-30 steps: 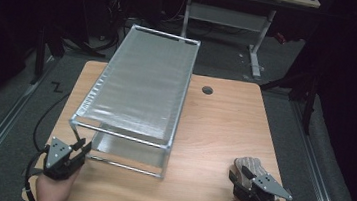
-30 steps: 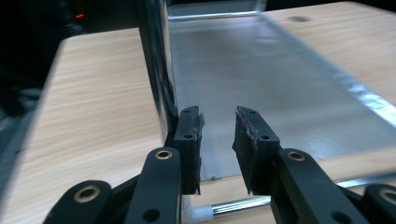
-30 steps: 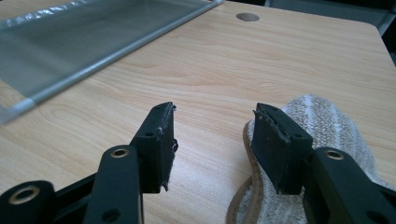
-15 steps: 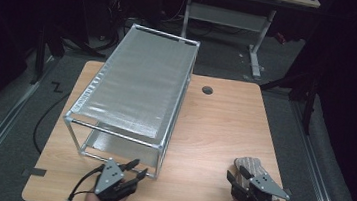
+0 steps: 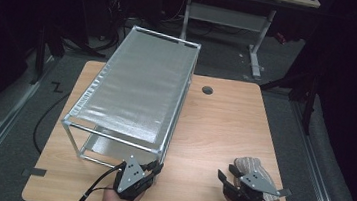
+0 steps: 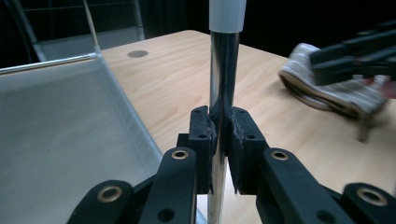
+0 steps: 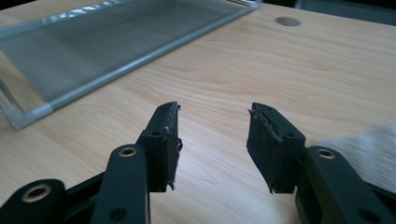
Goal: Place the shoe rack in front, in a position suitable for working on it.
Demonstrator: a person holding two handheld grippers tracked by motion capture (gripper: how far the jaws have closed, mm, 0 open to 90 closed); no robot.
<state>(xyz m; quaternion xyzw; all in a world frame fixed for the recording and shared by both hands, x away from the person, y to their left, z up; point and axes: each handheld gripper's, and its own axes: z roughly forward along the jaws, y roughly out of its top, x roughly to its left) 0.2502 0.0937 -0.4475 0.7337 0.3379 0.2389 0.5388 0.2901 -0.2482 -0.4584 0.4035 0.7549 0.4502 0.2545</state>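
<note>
- Rack (image 5: 140, 89), a metal-framed one with two mesh shelves, stands on the left half of the wooden table (image 5: 218, 130), its long side running away from the person
- Its near right corner post (image 6: 223, 84), a shiny upright tube with a white cap at the top, is the part being gripped
- Left gripper (image 5: 155, 169) is clamped on that post low down; in the left gripper view the two black pads press the tube from either side with no gap to be seen
- Those jaws have just been closing, with the post between them
- The lower shelf (image 6: 60, 140) lies just to the left of the clamped jaws in the left gripper view, and bare table stretches behind the post
- Right gripper (image 5: 224, 178) hovers over the near right part of the table, well apart from the rack, with a striped cloth (image 5: 252, 167) just behind it
- In the right gripper view its jaws stand about half open and have just been narrowing, with nothing between the pads (image 7: 164, 140) but bare wood
- From that view the rack's lower shelf lies ahead and to the left, beyond the fingertips and not touching them
</note>
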